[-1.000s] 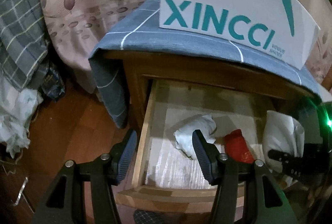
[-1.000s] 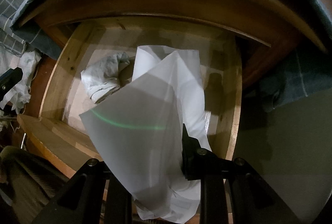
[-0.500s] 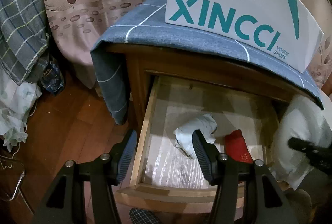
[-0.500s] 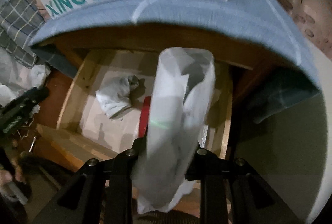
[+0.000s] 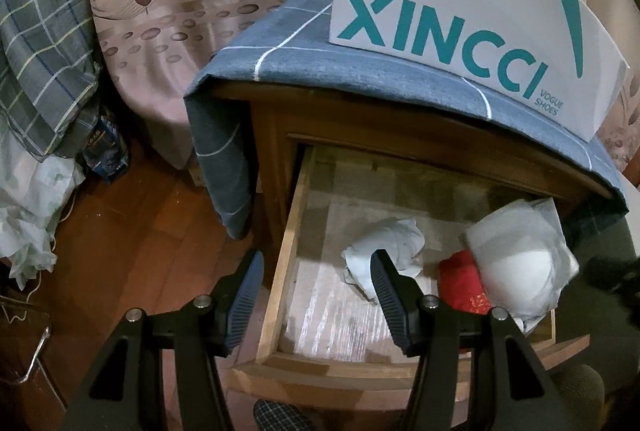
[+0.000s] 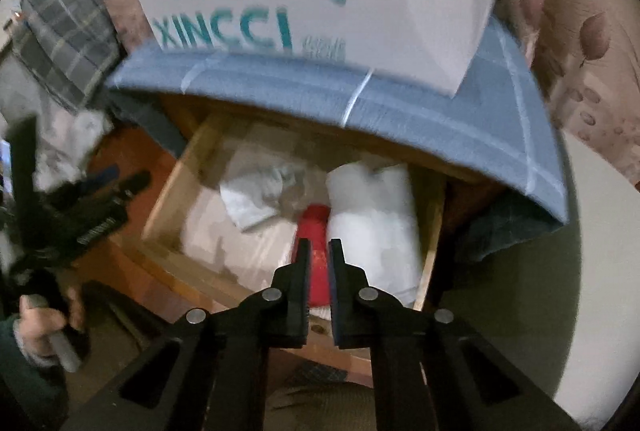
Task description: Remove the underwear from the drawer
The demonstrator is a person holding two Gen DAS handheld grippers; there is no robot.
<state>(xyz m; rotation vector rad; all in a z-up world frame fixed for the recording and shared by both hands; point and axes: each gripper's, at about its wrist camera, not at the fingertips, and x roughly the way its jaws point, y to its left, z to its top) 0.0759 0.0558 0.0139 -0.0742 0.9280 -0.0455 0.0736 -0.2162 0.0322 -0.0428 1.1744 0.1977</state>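
Right wrist view shows the right gripper (image 6: pixel 319 251) nearly pressed together and empty; its jaws have just been closing. White crumpled underwear (image 6: pixel 372 219) lies at the right edge of the open wooden drawer (image 5: pixel 288 255), so nothing is out yet. Left gripper (image 5: pixel 316 279) stays spread, holding nothing.

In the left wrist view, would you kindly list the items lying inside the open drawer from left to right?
Crumpled pale cloth → red garment → white garment.
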